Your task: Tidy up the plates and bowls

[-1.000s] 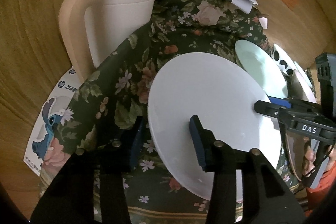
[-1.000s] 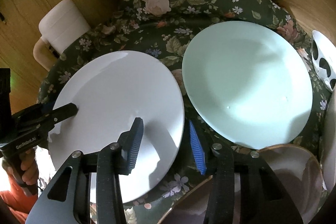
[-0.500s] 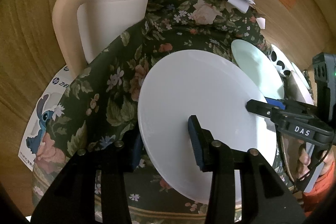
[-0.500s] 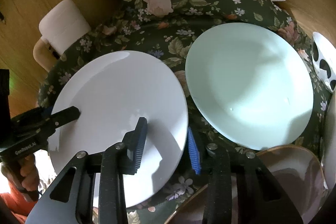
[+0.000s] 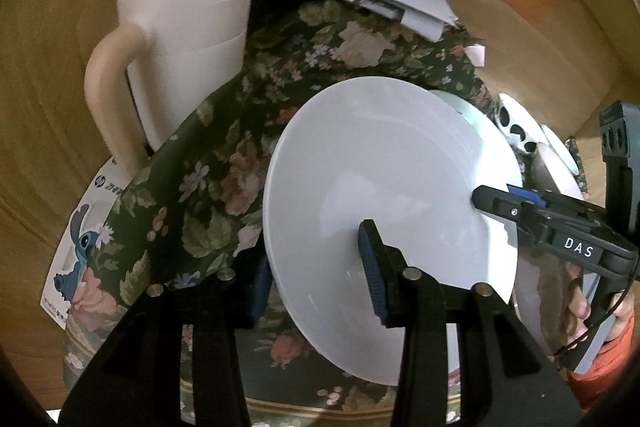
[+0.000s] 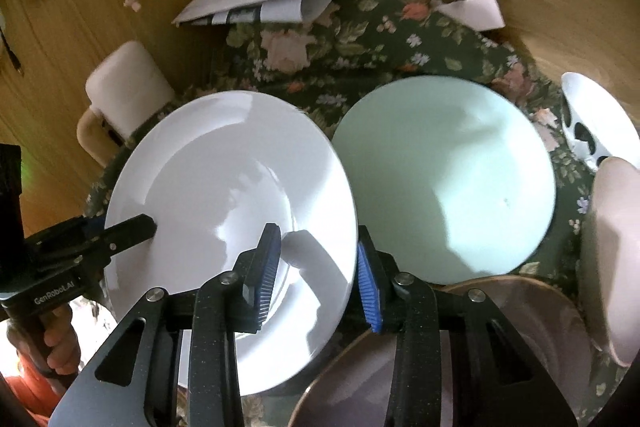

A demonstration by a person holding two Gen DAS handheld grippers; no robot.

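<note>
Between the two grippers, left gripper (image 5: pixel 318 267) and right gripper (image 6: pixel 316 263) both pinch the white plate (image 6: pixel 224 195), so lift evenly and set it gently on the pale green plate (image 6: pixel 444 179).

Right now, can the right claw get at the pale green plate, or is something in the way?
Probably not yet. The right claw is clamped on the rim of the white plate, together with the left claw. The pale green plate lies uncovered beside it, so it is reachable once the white plate is released.
</note>
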